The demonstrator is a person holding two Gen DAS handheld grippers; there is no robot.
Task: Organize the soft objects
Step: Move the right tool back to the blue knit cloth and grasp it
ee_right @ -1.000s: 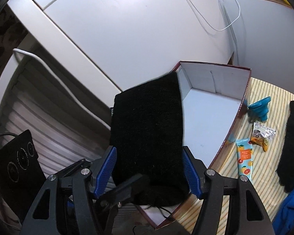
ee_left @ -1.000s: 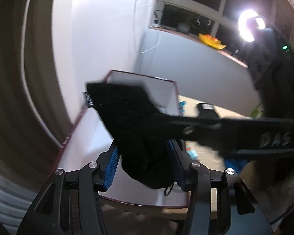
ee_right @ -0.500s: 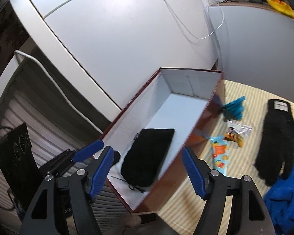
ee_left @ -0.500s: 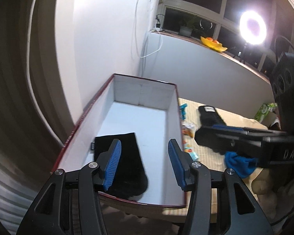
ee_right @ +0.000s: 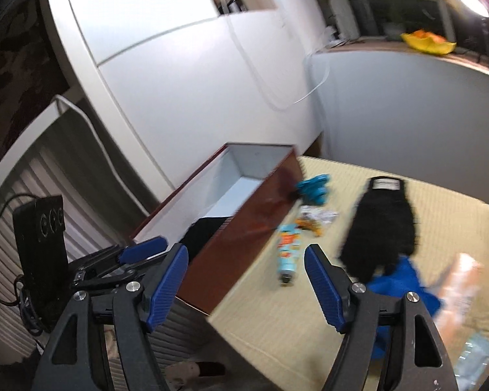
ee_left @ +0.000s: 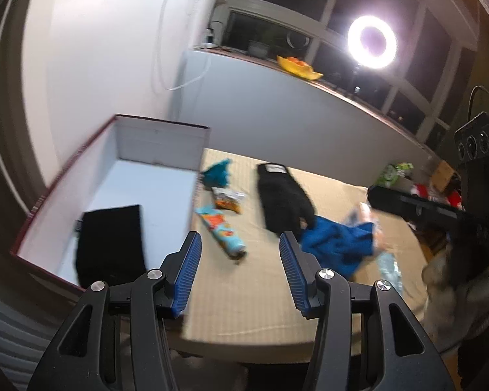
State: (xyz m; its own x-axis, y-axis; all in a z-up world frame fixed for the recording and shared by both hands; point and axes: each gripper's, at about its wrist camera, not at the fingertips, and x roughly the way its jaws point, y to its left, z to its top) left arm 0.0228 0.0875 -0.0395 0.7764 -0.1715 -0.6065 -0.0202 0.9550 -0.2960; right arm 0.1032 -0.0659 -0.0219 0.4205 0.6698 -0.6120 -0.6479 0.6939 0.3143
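A black knit cloth (ee_left: 111, 241) lies flat in the near end of the dark red box (ee_left: 62, 176) with a white inside; the right wrist view shows only an edge of the cloth (ee_right: 208, 231) inside the box (ee_right: 260, 224). A black glove (ee_left: 283, 195) (ee_right: 381, 224) lies on the beige mat, with a blue cloth (ee_left: 339, 244) (ee_right: 401, 286) next to its near end. My left gripper (ee_left: 238, 270) is open and empty, above the mat's near edge, right of the box. My right gripper (ee_right: 244, 290) is open and empty, over the box's near corner.
On the mat (ee_left: 244, 293) lie a tube (ee_left: 221, 234) (ee_right: 288, 247), a snack packet (ee_left: 228, 198), a teal clip (ee_left: 216, 176) (ee_right: 313, 189) and a clear wrapper (ee_left: 388, 267). A white wall stands behind the box. A ring light (ee_left: 371, 40) shines at the back.
One second ago both grippers held the black cloth over the box. They let it go into the box. Both have since swung right and back, bringing the mat into view.
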